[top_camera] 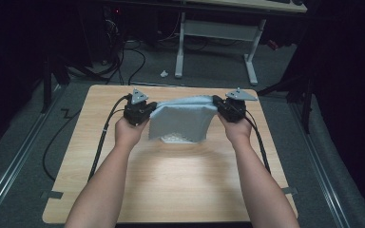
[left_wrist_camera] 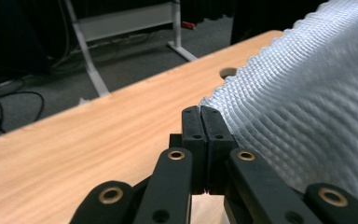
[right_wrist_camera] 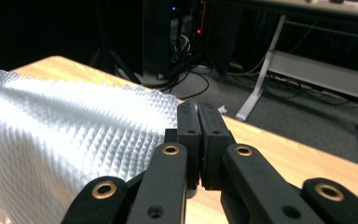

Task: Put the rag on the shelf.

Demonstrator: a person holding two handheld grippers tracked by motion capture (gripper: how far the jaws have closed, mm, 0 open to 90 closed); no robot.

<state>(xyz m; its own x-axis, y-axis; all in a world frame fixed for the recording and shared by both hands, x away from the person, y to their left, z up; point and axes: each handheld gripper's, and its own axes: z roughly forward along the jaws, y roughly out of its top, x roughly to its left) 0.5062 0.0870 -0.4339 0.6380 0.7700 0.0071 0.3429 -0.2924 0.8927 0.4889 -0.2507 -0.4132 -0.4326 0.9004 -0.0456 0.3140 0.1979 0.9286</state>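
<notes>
Pale grey waffle-textured cloth (top_camera: 180, 121) held stretched above the wooden table (top_camera: 171, 190).
Left gripper (top_camera: 145, 110) and right gripper (top_camera: 221, 108) each pinch an upper corner near the far edge.

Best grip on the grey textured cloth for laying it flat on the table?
By its two top corners, one from each side, as now: left gripper and right gripper are shut on opposite corners of the cloth. It hangs spread between them, lower edge near the table, so it should lay down without bunching.
</notes>
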